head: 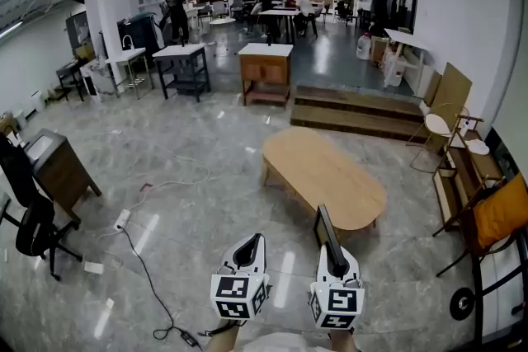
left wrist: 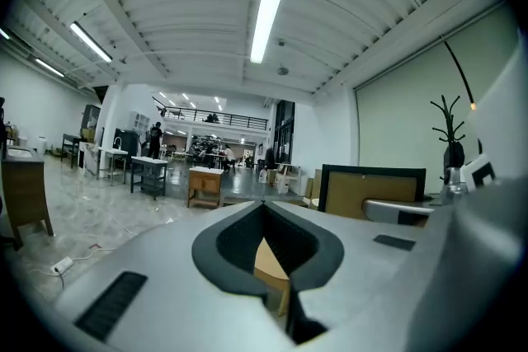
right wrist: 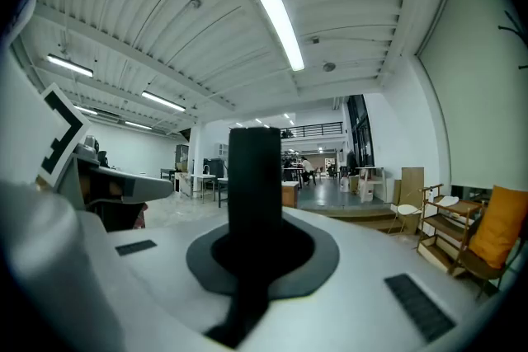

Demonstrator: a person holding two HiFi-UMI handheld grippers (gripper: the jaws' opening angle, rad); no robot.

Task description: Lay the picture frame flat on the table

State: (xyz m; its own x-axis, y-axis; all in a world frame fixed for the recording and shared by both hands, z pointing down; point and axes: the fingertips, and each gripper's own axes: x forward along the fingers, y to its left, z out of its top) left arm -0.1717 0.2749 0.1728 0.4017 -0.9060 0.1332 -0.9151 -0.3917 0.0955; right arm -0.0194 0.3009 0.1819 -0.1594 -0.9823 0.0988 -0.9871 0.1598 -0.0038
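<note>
Right tool (head: 332, 253) clamping picture frame (head: 324, 225), table (head: 322, 169) beyond

- Holding the left gripper (head: 256, 240) low and forward, left of the right gripper (head: 336, 258), both side by side and just apart
- Pointing both nearly level, tipped only slightly down
- Showing a marker cube (head: 239, 297) at the back of the left one and another (head: 337, 306) at the back of the right, both turned up to the head view
- Keeping left jaws together at the tip (left wrist: 264, 205), nothing between them
- Clamping right jaws (right wrist: 255, 237) on the edge of the upright dark picture frame (right wrist: 254, 177)
- Wrists (head: 218, 340) barely in view behind the cubes
</note>
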